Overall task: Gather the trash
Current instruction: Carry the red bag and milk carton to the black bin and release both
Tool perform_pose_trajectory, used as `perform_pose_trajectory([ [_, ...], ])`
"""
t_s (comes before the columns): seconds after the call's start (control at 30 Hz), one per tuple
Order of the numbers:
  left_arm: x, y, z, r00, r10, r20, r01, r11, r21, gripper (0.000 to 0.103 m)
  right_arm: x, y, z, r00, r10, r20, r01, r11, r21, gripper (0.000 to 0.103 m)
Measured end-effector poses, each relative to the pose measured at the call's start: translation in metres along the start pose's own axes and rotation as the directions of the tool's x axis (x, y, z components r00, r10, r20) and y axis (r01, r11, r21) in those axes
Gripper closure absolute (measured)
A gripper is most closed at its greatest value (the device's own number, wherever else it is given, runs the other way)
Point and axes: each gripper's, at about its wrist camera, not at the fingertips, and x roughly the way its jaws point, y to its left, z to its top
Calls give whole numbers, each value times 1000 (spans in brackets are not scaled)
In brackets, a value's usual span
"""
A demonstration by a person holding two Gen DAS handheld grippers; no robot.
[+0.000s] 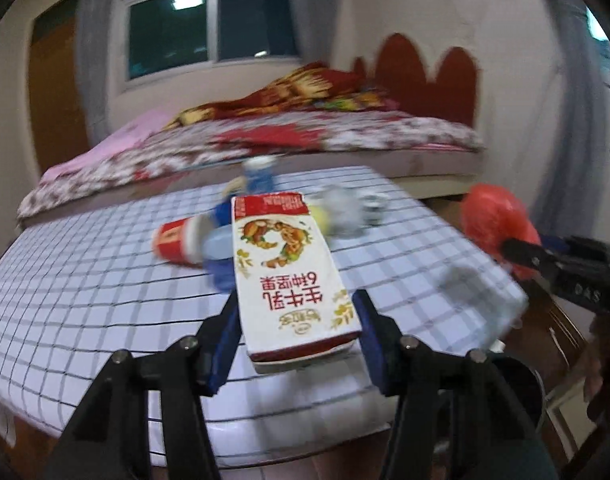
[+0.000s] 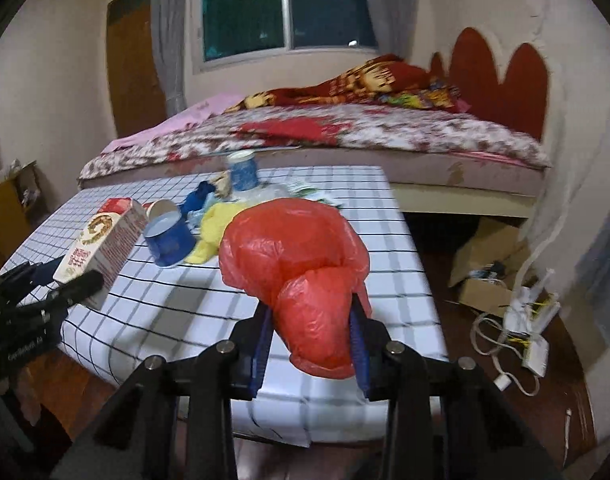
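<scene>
Here the milk carton point(image 1: 289, 276), white with red end bands and printed upside down toward the camera, sits clamped between the blue pads of the left gripper point(image 1: 297, 312), above the checked tablecloth point(image 1: 85, 300). The right gripper point(image 2: 311, 320) pinches a crumpled red plastic bag point(image 2: 301, 264). Blue paper cups point(image 2: 169, 240) and a yellow rag point(image 2: 211, 232) lie beyond.
</scene>
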Motion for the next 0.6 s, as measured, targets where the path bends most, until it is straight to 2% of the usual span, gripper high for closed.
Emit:
perform_pose_trajectory([
  [0.13,-7,-40,-4,995,-100,-2,100,994,52,48,-30,-33,-22,997,-71,4,71,997,35,66],
  [0.23,-12,-72,-14,984,-180,-16,180,978,107,48,-46,-60,-42,993,-120,-15,120,990,73,66],
  [0.4,-12,-130,-37,943,-321,-90,333,924,189,48,-62,-100,-84,978,-190,-82,199,973,118,65],
  [0.6,-3,-186,-72,894,-399,-204,442,862,251,48,-64,-136,-139,967,-194,-168,221,961,164,65],
])
